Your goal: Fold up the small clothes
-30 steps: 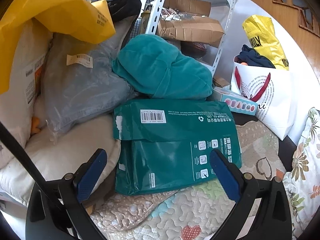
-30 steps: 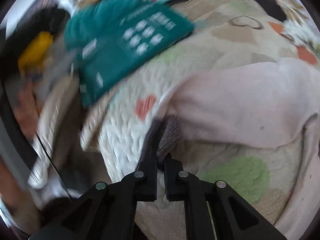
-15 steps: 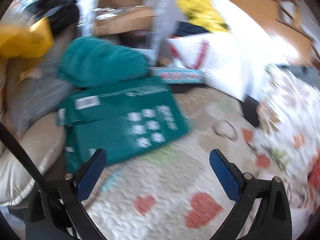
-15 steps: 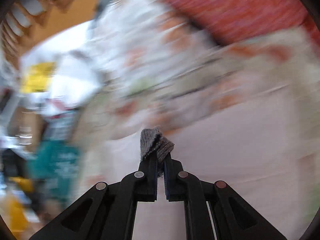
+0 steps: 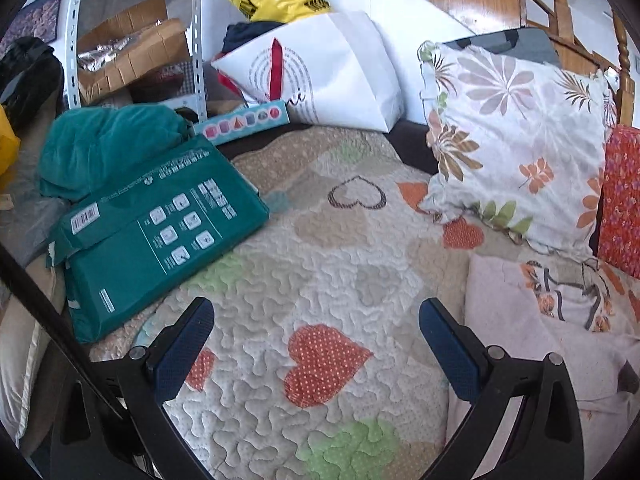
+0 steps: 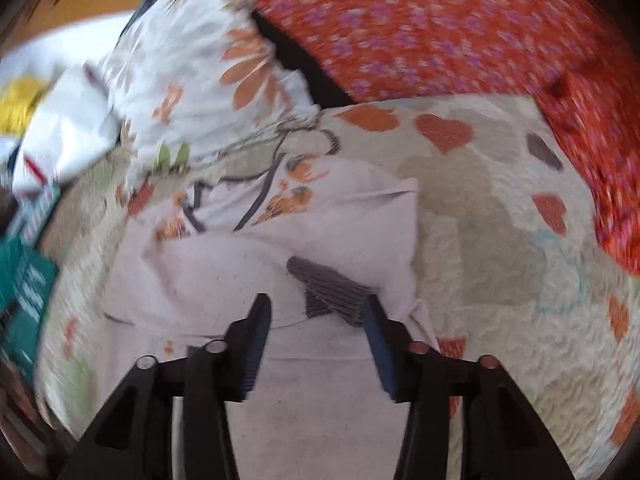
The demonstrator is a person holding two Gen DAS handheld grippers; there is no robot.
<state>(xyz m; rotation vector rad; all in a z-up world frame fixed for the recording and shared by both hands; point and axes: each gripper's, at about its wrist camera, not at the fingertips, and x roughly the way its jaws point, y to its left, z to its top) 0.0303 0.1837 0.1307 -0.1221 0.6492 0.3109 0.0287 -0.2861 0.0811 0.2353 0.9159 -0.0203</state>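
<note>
Fingers of right gripper (image 6: pixel 316 320) spread open over one pale pink garment (image 6: pixel 312 400); left gripper (image 5: pixel 316 320) open, one green package (image 5: pixel 156 236) ahead-left, lettering unreadable.

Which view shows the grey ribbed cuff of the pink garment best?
The right wrist view: the grey ribbed cuff lies on the pink garment, just ahead of the open right gripper. The left wrist view catches only a dark sliver near its right edge, possibly the cuff.

No text reads clearly; the green package (image 5: pixel 160 236) carries a barcode label and tiny illegible print.
</note>
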